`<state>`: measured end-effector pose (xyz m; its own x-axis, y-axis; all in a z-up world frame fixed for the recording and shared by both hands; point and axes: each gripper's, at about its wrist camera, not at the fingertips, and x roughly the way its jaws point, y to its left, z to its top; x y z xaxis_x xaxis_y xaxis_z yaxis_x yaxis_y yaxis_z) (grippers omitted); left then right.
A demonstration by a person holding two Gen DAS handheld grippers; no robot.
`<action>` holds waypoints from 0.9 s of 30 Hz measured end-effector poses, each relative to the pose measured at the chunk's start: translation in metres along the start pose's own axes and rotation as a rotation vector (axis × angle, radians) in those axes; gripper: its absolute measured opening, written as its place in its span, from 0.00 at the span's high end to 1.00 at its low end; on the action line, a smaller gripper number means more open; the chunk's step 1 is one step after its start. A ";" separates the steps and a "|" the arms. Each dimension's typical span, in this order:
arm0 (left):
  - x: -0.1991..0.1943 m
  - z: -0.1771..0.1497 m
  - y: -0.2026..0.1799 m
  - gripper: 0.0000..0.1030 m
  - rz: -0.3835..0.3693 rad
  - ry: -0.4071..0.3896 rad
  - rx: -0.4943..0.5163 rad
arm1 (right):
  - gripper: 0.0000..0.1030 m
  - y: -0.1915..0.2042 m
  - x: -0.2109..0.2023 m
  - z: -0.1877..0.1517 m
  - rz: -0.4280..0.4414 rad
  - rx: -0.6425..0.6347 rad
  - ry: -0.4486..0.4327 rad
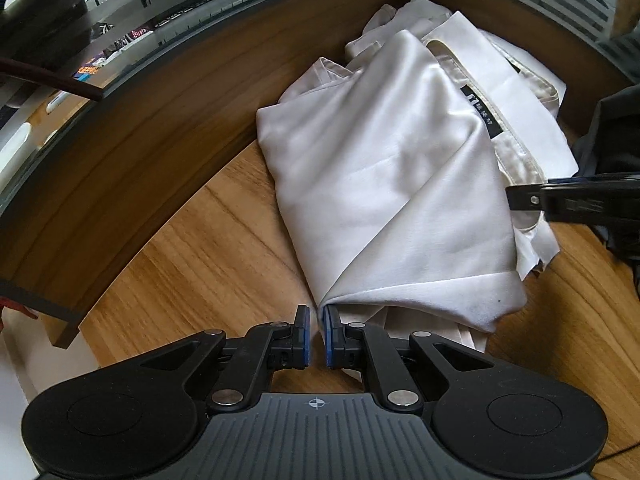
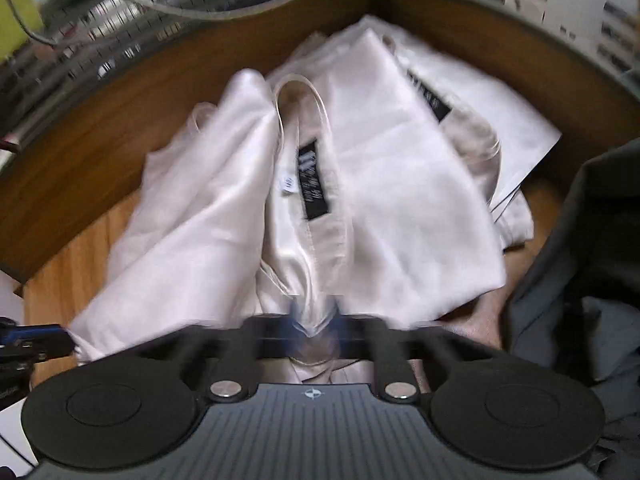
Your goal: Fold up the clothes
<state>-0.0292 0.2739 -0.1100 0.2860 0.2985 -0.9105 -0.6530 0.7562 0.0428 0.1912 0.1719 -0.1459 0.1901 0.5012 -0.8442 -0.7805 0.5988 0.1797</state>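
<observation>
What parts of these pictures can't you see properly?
- Right claw: right wrist view, blurred; its tips smear into the white cloth.
- Black label: right wrist view, words too blurred to read.
- Cloth corner in the left claw: left wrist view, the claw's fingers hide its end.
- Grey cloth: right wrist view, cut off by the right edge.
- Table: both views, the cloth covers much of it.

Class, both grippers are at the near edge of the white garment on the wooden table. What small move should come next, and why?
Probably lift both grippers together: the left gripper pinches the white garment's near corner, the right gripper has bunched fabric between its blurred pads, and the garment lies rumpled.
</observation>
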 end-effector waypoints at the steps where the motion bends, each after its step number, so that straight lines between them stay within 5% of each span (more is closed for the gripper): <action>1: -0.002 0.000 0.000 0.96 0.004 -0.003 0.000 | 0.93 0.000 0.001 0.000 -0.003 0.000 0.003; 10: -0.016 0.007 0.013 0.97 0.009 -0.057 0.027 | 0.95 -0.034 -0.076 -0.058 -0.146 0.055 -0.049; 15: -0.023 0.013 -0.010 0.94 -0.081 -0.056 0.087 | 0.95 -0.061 -0.153 -0.109 -0.215 0.152 -0.090; 27: -0.061 -0.017 -0.115 0.69 -0.333 -0.049 0.405 | 0.95 -0.076 -0.355 -0.184 -0.414 0.234 -0.196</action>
<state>0.0170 0.1589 -0.0665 0.4708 0.0237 -0.8819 -0.2010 0.9762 -0.0811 0.0733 -0.1668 0.0473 0.5807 0.2865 -0.7621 -0.4661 0.8844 -0.0227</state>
